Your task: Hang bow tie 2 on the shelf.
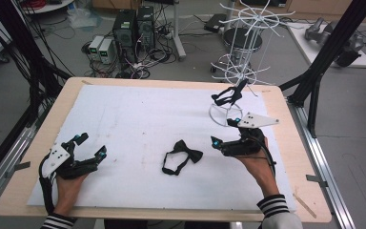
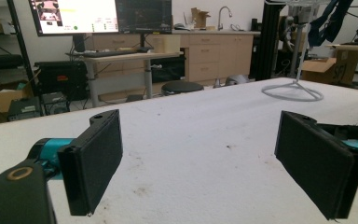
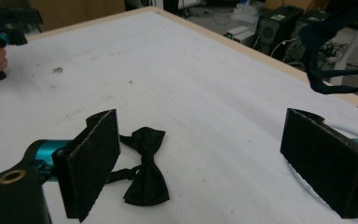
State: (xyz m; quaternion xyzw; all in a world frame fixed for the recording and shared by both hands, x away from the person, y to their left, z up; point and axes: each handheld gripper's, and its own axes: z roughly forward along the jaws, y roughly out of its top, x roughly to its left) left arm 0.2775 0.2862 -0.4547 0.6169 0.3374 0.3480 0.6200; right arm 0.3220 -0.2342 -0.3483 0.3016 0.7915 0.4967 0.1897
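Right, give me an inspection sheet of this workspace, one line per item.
Surface: white mat on a wooden table, with small dark specks.
Job's things: black bow tie lying flat mid-table, strap looped beside it; white wire rack at the far right edge with another dark bow tie hanging low on it.
Clutter: nothing seen on the mat.
Grippers: left gripper open, empty, near the left edge; right gripper open, empty, right of the flat bow tie.
Cables: one trails from each gripper along the forearm; tangled cables on the floor beyond the table.
Surroundings: computer towers, a stool, black frame posts.
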